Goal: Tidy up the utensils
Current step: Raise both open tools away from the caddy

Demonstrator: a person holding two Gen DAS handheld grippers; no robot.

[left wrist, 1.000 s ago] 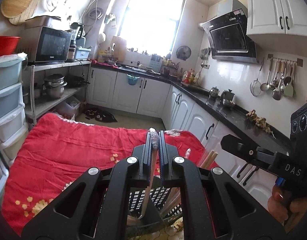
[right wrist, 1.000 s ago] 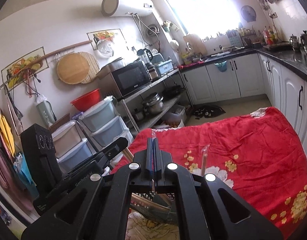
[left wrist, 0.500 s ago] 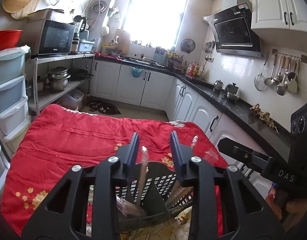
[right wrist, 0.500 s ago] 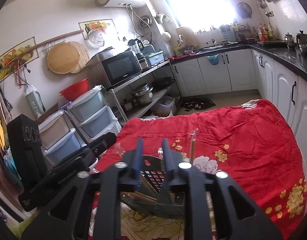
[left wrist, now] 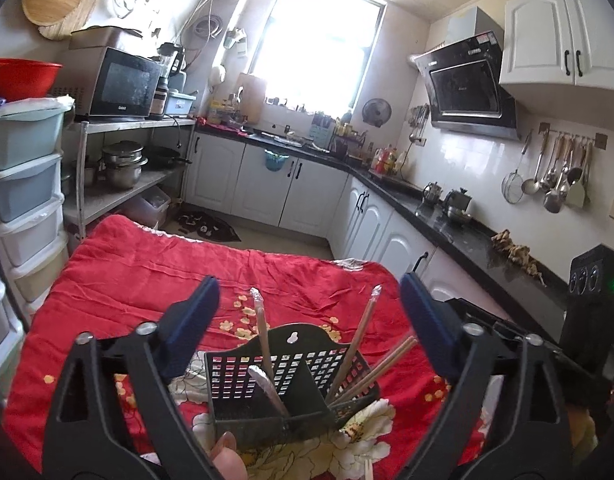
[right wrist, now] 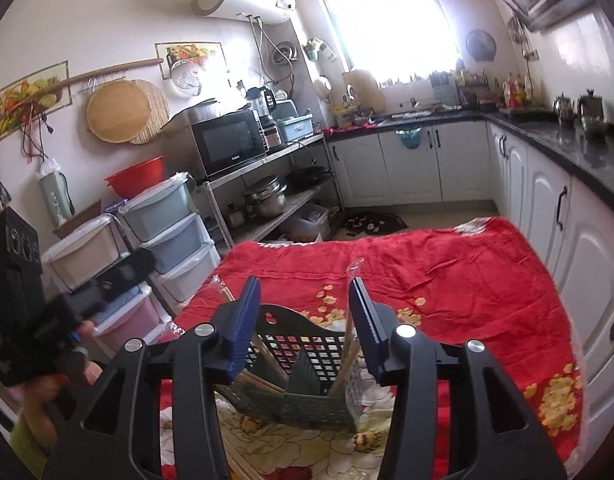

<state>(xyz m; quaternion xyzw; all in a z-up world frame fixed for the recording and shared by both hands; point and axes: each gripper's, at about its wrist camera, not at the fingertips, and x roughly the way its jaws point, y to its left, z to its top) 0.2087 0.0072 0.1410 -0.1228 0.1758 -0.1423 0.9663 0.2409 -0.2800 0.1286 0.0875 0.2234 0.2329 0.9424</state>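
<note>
Two grippers, left gripper (left wrist: 309, 322) and right gripper (right wrist: 305, 320), hover over black utensil caddy (left wrist: 291, 380) on red quilt (left wrist: 147, 272), jaws just opened, empty; wrapped utensils (left wrist: 263, 332) released upright inside, chopsticks (left wrist: 387, 364) leaning toward 2 o'clock.

Chopsticks (right wrist: 243, 466) cut off (bottom edge)

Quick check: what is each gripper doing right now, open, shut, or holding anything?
Left gripper: open wide, jaws just opened, holding nothing.
Right gripper: open, jaws just opened, nothing pressed between them, above the black utensil basket.
</note>
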